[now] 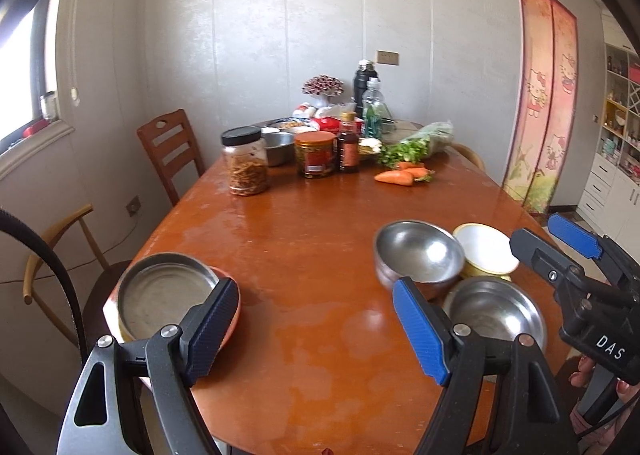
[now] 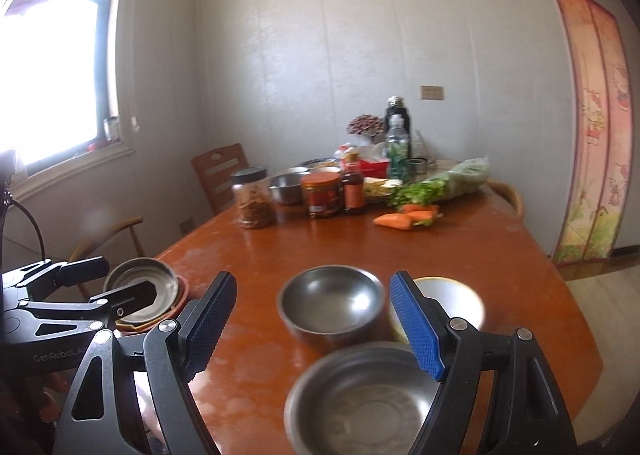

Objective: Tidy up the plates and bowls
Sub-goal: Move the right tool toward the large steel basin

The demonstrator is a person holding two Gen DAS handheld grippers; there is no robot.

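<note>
A steel plate (image 1: 160,291) lies on an orange plate (image 1: 234,319) at the table's near left; the stack also shows in the right wrist view (image 2: 160,283). Near right stand a deep steel bowl (image 1: 420,255), a white bowl with a yellow outside (image 1: 486,251) and a shallow steel bowl (image 1: 496,315). The right wrist view shows the deep steel bowl (image 2: 332,303), the white bowl (image 2: 452,299) and the shallow steel bowl (image 2: 360,403). My left gripper (image 1: 316,331) is open and empty above the table's front. My right gripper (image 2: 312,327) is open and empty, over the bowls.
The brown wooden table (image 1: 300,223) carries jars (image 1: 245,161), a sauce bottle (image 1: 348,143), a steel bowl (image 1: 278,147), carrots (image 1: 400,175) and greens (image 1: 420,143) at its far end. Wooden chairs (image 1: 172,151) stand on the left. A cabinet (image 1: 616,159) is far right.
</note>
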